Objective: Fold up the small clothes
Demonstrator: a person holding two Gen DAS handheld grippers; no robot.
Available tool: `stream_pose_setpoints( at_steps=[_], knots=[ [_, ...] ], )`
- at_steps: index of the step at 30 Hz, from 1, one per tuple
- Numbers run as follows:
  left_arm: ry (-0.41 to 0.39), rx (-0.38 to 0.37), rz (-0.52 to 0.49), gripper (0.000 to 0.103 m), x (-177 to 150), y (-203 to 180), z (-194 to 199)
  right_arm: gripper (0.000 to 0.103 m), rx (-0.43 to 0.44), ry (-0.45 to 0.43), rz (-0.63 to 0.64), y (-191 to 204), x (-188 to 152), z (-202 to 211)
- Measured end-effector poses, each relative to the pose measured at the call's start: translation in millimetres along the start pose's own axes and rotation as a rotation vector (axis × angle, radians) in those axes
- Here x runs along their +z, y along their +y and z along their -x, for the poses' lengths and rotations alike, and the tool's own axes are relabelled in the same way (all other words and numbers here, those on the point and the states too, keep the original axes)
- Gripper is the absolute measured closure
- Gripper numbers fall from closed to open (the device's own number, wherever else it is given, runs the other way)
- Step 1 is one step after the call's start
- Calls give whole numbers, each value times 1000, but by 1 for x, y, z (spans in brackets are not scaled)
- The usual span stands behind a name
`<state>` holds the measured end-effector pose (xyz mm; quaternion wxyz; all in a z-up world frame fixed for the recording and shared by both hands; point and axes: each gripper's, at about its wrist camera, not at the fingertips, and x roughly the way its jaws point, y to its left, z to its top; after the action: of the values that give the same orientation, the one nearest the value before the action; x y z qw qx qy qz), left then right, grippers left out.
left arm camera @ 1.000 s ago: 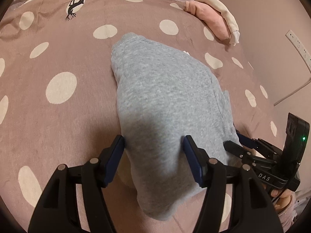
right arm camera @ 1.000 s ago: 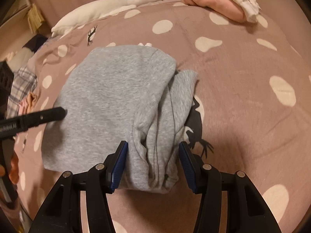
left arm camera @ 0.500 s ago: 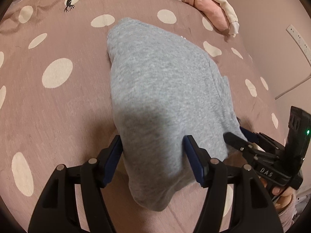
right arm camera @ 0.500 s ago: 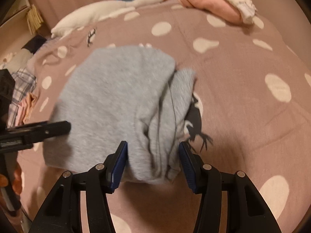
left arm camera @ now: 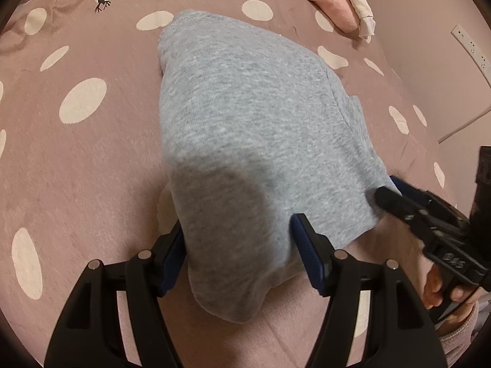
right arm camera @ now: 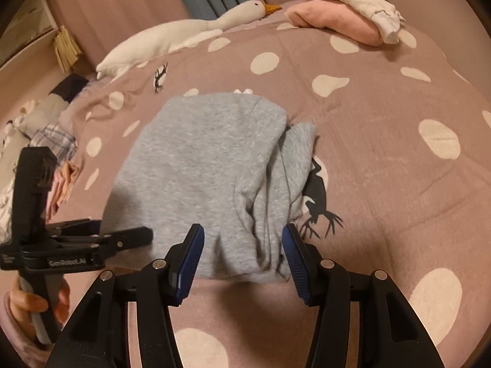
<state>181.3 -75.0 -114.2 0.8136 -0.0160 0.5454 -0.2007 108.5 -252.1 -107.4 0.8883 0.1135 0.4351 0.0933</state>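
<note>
Folded grey knit garment [left arm camera: 254,141] sits mid-bed on the mauve bedspread w/ cream dots [left arm camera: 76,159]. Left gripper [left arm camera: 237,245] has its near left corner between the blue pads, right gripper [right arm camera: 241,256] has the bunched near right edge between its own; can't tell if either set of pads actually presses the cloth. Other stuff: pink + cream folded clothes [right arm camera: 343,15] at the far right, white plush goose [right arm camera: 184,33] along the far edge, plaid laundry pile [right arm camera: 52,138] off to the left. Nothing else lies on the garment.
</note>
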Motion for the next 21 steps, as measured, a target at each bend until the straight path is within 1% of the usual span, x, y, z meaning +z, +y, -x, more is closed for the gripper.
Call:
stream_pose_setpoints(
  at_steps=[2, 3, 6, 9, 12, 14, 16, 19, 21],
  knots=[
    [5, -6, 4, 37, -1, 0, -1, 50, -36, 42, -5, -3, -4, -11],
    [7, -7, 4, 37, -2, 0, -1, 50, -37, 51, -11, -4, -6, -13],
    [17, -16, 3, 37, -4, 1, 1, 50, -21, 48, -34, -8, -10, -11],
    [7, -26, -1, 37, -6, 4, 11, 50, -33, 44, -25, -7, -11, -6],
    [-32, -25, 0, 37, -6, 13, 30, 50, -64, 19, 6, -4, -12, 3],
    [-68, -37, 16, 37, -2, 18, 40, 50, -79, -15, 36, 0, -12, 12],
    [-120, -61, 39, 37, 7, 22, 52, 50, -84, -43, 56, 3, -9, 14],
    [-177, -92, 53, 37, 26, 19, 60, 50, -49, -84, 79, 10, -5, 15],
    [-206, -93, 42, 41, 39, 11, 59, 50, -28, -111, 96, 17, -2, 13]
  ],
)
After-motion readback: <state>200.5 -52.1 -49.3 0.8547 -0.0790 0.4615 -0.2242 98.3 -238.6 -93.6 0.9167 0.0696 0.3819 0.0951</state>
